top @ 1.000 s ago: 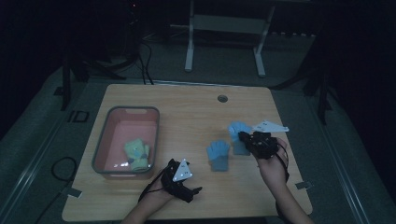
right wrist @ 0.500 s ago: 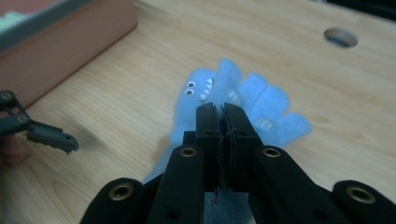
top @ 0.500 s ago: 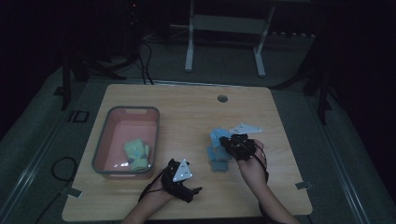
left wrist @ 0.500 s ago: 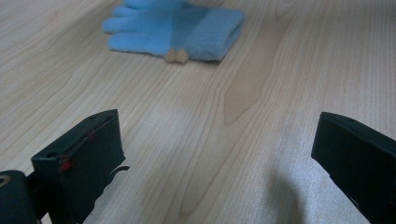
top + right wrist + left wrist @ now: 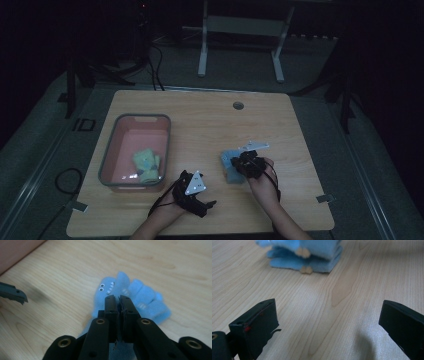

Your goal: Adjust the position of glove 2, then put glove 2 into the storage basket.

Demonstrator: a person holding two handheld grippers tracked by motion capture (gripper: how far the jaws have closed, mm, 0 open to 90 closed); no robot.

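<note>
A blue plush toy (image 5: 106,290) with googly eyes and white teeth lies on the wooden table (image 5: 200,130). A second blue plush piece (image 5: 147,302) is bunched against it. My right gripper (image 5: 118,298) reaches down onto them, its jaws pressed together with blue fabric pinched beneath. From above, the right gripper (image 5: 246,162) covers the blue pile (image 5: 228,169) right of centre. My left gripper (image 5: 202,200) rests near the front edge. Its jaws stand wide open (image 5: 327,312) over bare wood, with the stacked blue toys (image 5: 312,255) ahead of them.
A pink bin with a grey rim (image 5: 107,150) stands on the left of the table and holds a green and yellow soft toy (image 5: 146,162). A round cable hole (image 5: 238,105) sits near the far edge. A metal stand (image 5: 240,30) rises behind the table.
My right gripper has come down and to the left with its blue toy, from the right side onto the blue piece near the table's centre. The left gripper has stayed put.
</note>
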